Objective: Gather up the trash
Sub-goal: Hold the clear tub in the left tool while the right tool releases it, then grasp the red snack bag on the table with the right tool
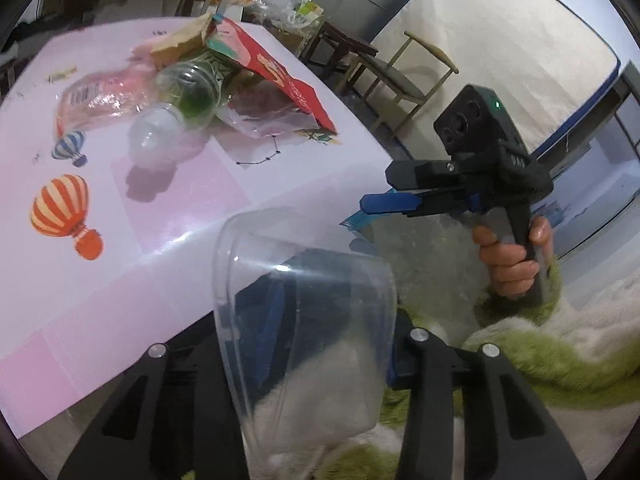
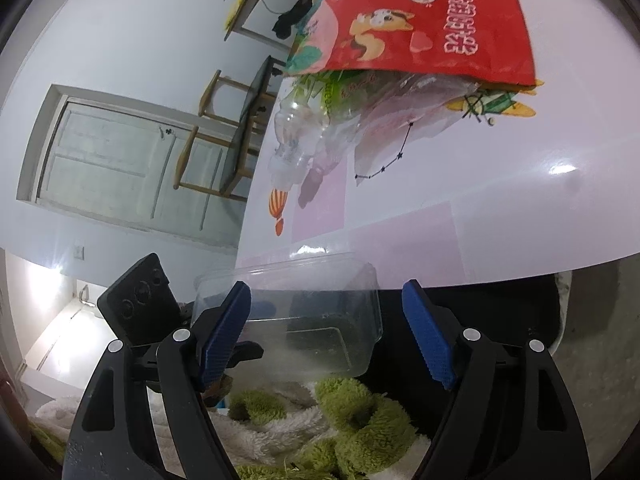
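My left gripper (image 1: 320, 344) is shut on the wall of a clear plastic container (image 1: 304, 320) and holds it just off the table's near edge; the container also shows in the right wrist view (image 2: 296, 312). My right gripper (image 2: 326, 332) is open and empty, its blue fingertips (image 2: 428, 332) either side of the container's far end; it also shows in the left wrist view (image 1: 384, 196). On the pink table (image 1: 180, 216) lies a trash pile: a red snack bag (image 2: 424, 28), a clear bottle with a green label (image 1: 176, 112) and crumpled clear wrappers (image 1: 96, 96).
Wooden chairs (image 1: 400, 76) stand past the table's far side, and another one (image 2: 224, 136) shows by a grey door (image 2: 120, 160). A green and white fluffy garment (image 2: 320, 412) lies below the grippers. Hot-air balloon prints (image 1: 60, 208) mark the tablecloth.
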`<state>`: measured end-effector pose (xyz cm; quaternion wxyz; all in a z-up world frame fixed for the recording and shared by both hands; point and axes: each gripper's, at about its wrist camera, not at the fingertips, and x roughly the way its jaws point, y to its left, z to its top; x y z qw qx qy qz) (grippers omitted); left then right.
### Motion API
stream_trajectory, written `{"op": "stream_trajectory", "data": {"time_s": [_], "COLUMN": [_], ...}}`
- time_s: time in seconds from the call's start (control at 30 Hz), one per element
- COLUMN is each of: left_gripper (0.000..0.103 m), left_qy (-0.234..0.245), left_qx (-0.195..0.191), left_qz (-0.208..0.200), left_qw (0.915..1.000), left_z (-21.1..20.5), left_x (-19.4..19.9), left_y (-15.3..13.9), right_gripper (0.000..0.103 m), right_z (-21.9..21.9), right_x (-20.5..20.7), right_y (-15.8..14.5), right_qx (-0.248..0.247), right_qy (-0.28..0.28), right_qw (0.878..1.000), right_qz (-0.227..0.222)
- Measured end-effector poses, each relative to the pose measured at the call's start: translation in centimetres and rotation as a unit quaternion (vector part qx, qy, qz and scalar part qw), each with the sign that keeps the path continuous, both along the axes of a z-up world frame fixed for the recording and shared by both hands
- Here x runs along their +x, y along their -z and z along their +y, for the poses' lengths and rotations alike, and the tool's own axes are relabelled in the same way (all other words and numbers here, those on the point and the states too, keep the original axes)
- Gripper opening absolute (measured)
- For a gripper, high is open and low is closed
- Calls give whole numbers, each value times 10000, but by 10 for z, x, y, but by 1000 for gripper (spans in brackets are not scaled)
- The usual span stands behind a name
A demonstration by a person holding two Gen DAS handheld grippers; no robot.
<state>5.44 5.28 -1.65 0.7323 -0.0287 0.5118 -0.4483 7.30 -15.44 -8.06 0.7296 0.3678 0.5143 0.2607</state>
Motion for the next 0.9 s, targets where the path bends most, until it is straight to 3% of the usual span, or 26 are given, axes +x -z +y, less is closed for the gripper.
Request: {"op": "stream_trajectory", "data": {"time_s": [0.1, 0.17, 0.23, 0.37, 0.47, 0.57, 0.63, 0.67, 0.83, 0.9], "left_gripper": [39, 39, 39, 39, 39, 39, 39, 39, 39, 39], "left_qy": [-25, -7, 13, -103, -265, -386, -451, -485, -633, -675], "left_qx": [-472, -683, -845, -813, -823, -813, -731, -717, -749, -761], "left_qz": [525, 596, 529, 178, 76, 112, 142, 185, 403, 487], "left_qw": [9975, 9959, 9950, 9965, 9962, 9959, 9962, 9961, 9944, 9936], "left_z": [-1, -2, -3, -4, -4, 1, 7, 9, 21, 25], "left_x": [8, 10, 11, 13, 18, 25, 28, 29, 36, 38], "left_y": [-5, -13, -23, -35, -36, -36, -34, -33, -22, -17], "right_gripper": [76, 76, 76, 76, 76, 76, 76, 75, 68, 64], "right_z": [-10, -20, -36, -60, -57, -28, -7, -5, 41, 51], "right_x": [0, 1, 4, 14, 27, 43, 52, 54, 76, 84], "right_y": [-7, -15, -25, -40, -54, -69, -74, -74, -63, -57], "right_qx": [-30, -79, -143, -412, -1340, -2524, -3057, -3198, -4283, -4554], "right_qy": [113, 253, 471, 952, 1015, 667, 402, 314, -274, -444], "right_qw": [9999, 9995, 9982, 9931, 9820, 9555, 9351, 9287, 8691, 8509], "right_qz": [-83, -197, -344, -545, -863, -1373, -1745, -1850, -2459, -2579]}}
